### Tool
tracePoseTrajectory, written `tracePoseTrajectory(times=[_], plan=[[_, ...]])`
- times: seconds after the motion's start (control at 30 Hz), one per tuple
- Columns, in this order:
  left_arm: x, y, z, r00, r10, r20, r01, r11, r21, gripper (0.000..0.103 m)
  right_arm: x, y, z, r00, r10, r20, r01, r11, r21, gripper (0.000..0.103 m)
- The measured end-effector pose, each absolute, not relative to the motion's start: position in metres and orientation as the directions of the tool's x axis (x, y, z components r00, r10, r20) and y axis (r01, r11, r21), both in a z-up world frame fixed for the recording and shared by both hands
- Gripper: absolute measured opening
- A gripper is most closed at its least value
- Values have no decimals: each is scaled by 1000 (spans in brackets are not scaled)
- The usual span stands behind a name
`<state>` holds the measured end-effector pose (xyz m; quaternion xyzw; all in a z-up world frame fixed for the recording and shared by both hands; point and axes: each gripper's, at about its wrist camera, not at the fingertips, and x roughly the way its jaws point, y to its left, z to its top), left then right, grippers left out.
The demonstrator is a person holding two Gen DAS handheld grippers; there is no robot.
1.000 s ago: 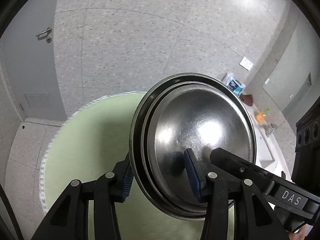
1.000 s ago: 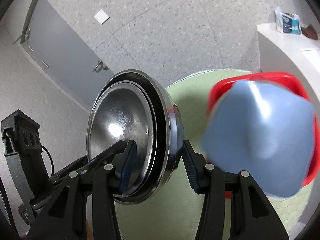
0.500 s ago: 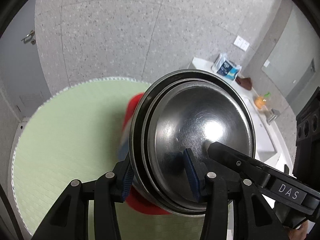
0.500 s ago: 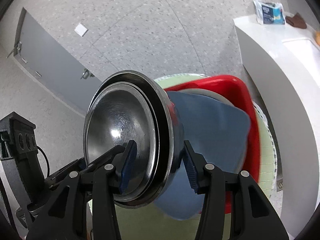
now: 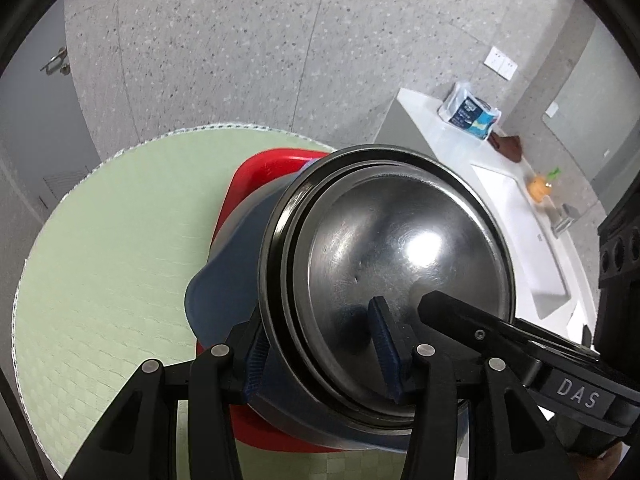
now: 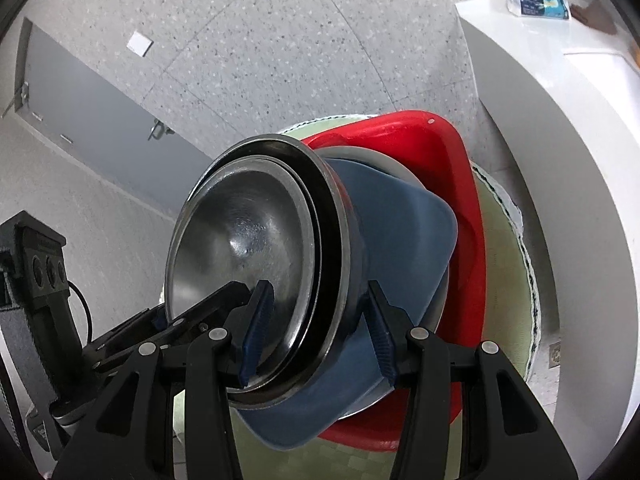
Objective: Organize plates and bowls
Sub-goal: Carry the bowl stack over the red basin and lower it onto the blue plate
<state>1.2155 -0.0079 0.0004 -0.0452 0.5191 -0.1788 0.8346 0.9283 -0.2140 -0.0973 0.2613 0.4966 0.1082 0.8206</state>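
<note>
Both grippers hold one stack of nested steel bowls point(image 5: 400, 264), also in the right wrist view point(image 6: 248, 248), each clamped on its rim from opposite sides. My left gripper point(image 5: 320, 344) is shut on the rim, and so is my right gripper point(image 6: 316, 332). The bowls are directly over a blue square plate point(image 6: 400, 256), which lies on a steel plate in a red tray point(image 6: 452, 184). In the left wrist view the blue plate point(image 5: 228, 284) and red tray point(image 5: 264, 172) show behind the bowls. I cannot tell whether the bowls touch the blue plate.
The red tray rests on a round table with a pale green mat point(image 5: 112, 248). A white counter point(image 6: 568, 128) with a sink point(image 5: 520, 232) and a blue packet point(image 5: 470, 114) stands to the right. Grey speckled floor and a grey door point(image 6: 80, 104) lie beyond.
Both grippers have carried the bowl stack over the table to just above the blue plate in the red tray, which has come into view beneath the bowls.
</note>
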Motion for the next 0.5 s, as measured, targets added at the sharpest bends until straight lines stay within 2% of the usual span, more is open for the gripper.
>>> tracePoseTrajectory(times=[0.5], plan=[[1228,-9,-14,392,-325,-861,230,941,-250,44,935,-203,-97,447,387,-807,66,885,461,52]])
